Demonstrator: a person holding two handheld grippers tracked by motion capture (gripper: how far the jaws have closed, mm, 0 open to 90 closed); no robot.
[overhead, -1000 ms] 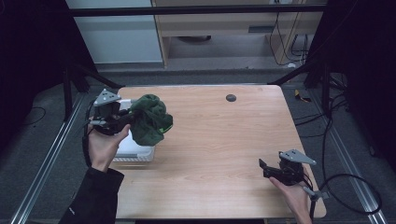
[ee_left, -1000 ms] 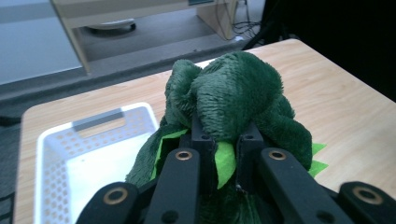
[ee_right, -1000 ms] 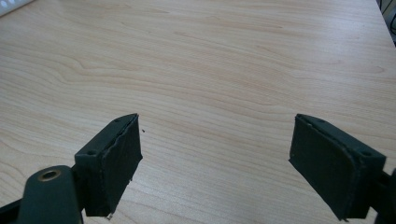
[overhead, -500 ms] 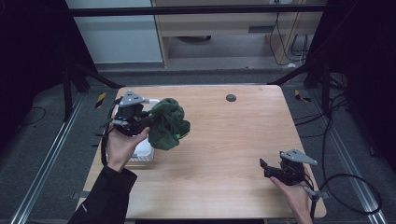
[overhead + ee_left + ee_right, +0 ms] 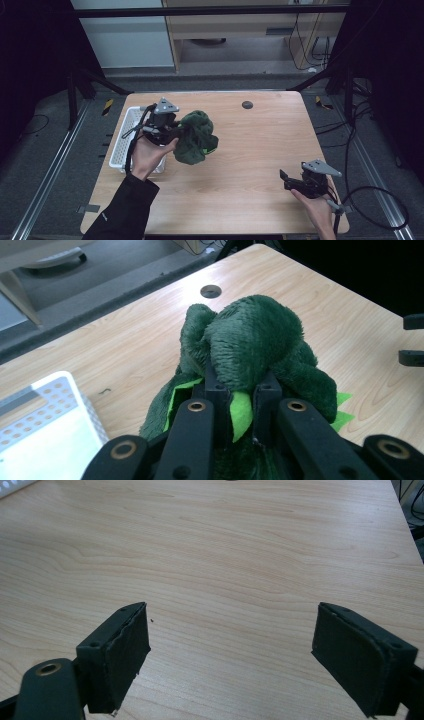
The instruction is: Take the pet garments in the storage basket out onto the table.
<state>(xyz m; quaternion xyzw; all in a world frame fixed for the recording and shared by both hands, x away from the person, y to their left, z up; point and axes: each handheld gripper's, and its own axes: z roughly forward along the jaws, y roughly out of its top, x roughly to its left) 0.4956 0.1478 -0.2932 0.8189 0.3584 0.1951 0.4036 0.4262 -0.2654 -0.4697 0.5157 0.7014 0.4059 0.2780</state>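
Jaws of the left gripper pinch the green plush toy aloft beside the white basket, right gripper gapes idle over bare table; risk: the narrow fabric pinch may slip, dropping the toy.

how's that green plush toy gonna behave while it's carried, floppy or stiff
Probably floppy: the green plush toy bunches and sags around the left gripper, whose jaws pinch just a fold. Likely light, since that small pinch carries it. The fuzzy pile should resist slipping, and it shouldn't roll once set down.
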